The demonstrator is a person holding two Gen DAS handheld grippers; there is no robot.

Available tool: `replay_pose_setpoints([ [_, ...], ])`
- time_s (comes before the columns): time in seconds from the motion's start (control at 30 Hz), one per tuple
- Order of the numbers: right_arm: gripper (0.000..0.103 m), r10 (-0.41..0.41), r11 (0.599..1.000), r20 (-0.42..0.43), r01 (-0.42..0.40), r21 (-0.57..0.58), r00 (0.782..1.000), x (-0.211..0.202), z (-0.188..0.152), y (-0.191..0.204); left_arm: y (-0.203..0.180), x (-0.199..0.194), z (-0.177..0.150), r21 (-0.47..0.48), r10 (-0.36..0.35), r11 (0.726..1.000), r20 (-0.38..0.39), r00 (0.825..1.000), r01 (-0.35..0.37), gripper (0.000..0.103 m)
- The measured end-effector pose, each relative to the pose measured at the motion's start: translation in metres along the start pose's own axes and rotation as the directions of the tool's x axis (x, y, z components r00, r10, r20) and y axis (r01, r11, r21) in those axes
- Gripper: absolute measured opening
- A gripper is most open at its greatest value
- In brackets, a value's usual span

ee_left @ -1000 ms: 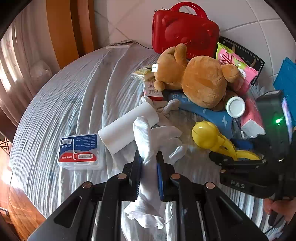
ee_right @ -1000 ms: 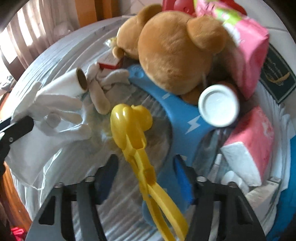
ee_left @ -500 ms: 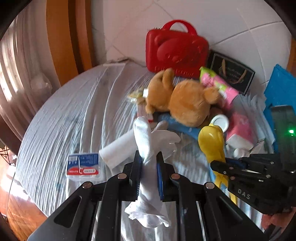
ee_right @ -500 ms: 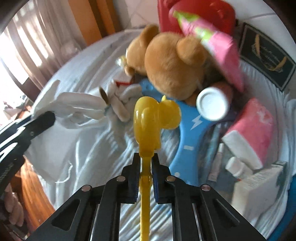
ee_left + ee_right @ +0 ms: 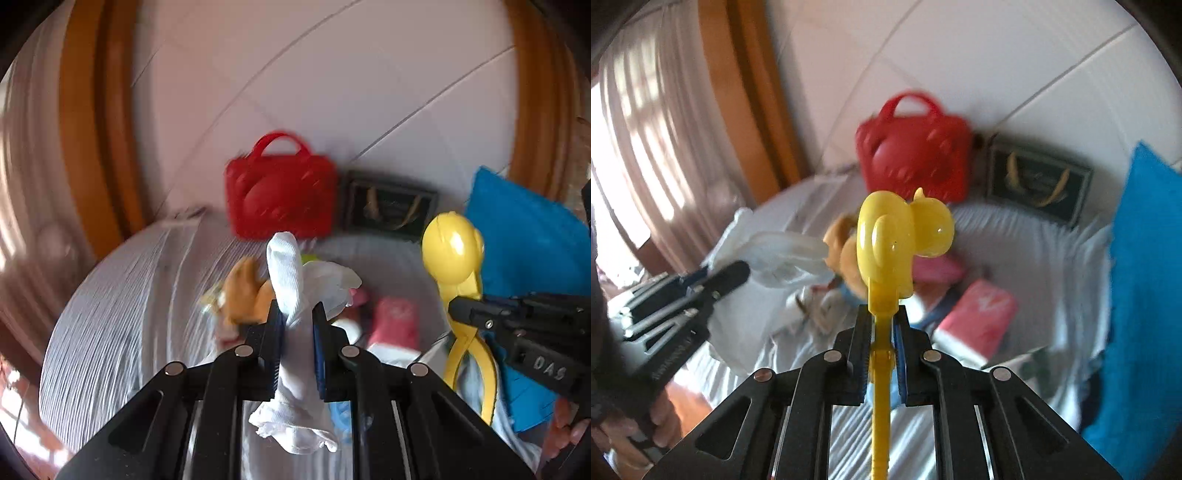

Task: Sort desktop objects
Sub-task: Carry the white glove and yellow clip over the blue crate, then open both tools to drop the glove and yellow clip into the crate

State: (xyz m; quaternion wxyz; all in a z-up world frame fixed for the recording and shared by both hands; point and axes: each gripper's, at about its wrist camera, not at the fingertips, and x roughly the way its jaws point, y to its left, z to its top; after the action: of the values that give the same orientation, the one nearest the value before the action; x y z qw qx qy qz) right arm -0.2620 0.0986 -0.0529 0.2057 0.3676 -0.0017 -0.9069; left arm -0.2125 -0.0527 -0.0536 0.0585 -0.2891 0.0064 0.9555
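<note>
Round tabletop (image 5: 122, 295) under a pale ribbed cloth, pushed against a white tiled wall (image 5: 332, 92) with wooden trim (image 5: 88, 147) and a curtain (image 5: 653, 129). Left tool (image 5: 297, 332) clamped on a white glove (image 5: 291, 288), held above the clutter. Right tool (image 5: 882, 332) clamped on yellow duck-headed tongs (image 5: 897, 240), also aloft. At the back, red case (image 5: 280, 199), dark framed picture (image 5: 388, 203), blue cushion (image 5: 1145, 295). Below, blurred: brown plush bear (image 5: 243, 291), pink tissue pack (image 5: 979, 317).

A white tiled wall (image 5: 1015, 55) rises behind the table (image 5: 122, 302). Orange-brown wooden trim (image 5: 88, 129) borders it. Daylight glows through sheer pleated curtains (image 5: 646, 122) at left.
</note>
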Motion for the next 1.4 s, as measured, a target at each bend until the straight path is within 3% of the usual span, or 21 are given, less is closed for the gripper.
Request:
replay_pose_setpoints([
  [0.13, 0.012, -0.058, 0.997, 0.106, 0.052, 0.057, 0.993, -0.056, 0.014, -0.021, -0.037, -0.015, 0.027, 0.058, -0.086, 0.995, 0.066, 0.994, 0.082, 0.014],
  [0.3, 0.012, -0.157, 0.982, 0.219, 0.128, 0.142, 0.963, -0.125, 0.025, -0.052, -0.091, -0.037, 0.06, 0.129, -0.223, 0.97, 0.128, 0.966, 0.207, 0.015],
  [0.43, 0.012, -0.3, 0.948, 0.306, 0.246, 0.205, 0.904, -0.187, 0.025, -0.073, -0.135, -0.06, 0.086, 0.17, -0.339, 0.934, 0.154, 0.928, 0.313, 0.014],
  [0.6, 0.012, -0.44, 0.891, 0.348, 0.353, 0.285, 0.828, -0.252, 0.018, -0.105, -0.194, -0.085, 0.108, 0.24, -0.444, 0.885, 0.177, 0.879, 0.399, 0.015],
  [0.73, 0.012, -0.552, 0.824, 0.326, 0.443, 0.353, 0.767, -0.291, 0.008, -0.144, -0.249, -0.096, 0.117, 0.283, -0.531, 0.83, 0.138, 0.836, 0.48, 0.015],
  [0.83, 0.012, -0.614, 0.774, 0.266, 0.498, 0.391, 0.743, -0.309, -0.005, -0.178, -0.288, -0.098, 0.116, 0.302, -0.575, 0.793, 0.082, 0.814, 0.53, 0.014],
  [0.93, 0.012, -0.66, 0.725, 0.192, 0.55, 0.415, 0.726, -0.316, -0.022, -0.208, -0.326, -0.098, 0.107, 0.319, -0.59, 0.768, 0.017, 0.807, 0.555, 0.014],
  [1.1, 0.012, -0.674, 0.684, 0.099, 0.567, 0.459, 0.732, -0.316, -0.054, -0.249, -0.374, -0.084, 0.086, 0.351, -0.578, 0.743, -0.092, 0.811, 0.57, 0.014],
  [1.4, 0.012, -0.679, 0.631, -0.04, 0.611, 0.478, 0.733, -0.307, -0.094, -0.288, -0.415, -0.078, 0.062, 0.376, -0.541, 0.738, -0.168, 0.824, 0.561, 0.014],
])
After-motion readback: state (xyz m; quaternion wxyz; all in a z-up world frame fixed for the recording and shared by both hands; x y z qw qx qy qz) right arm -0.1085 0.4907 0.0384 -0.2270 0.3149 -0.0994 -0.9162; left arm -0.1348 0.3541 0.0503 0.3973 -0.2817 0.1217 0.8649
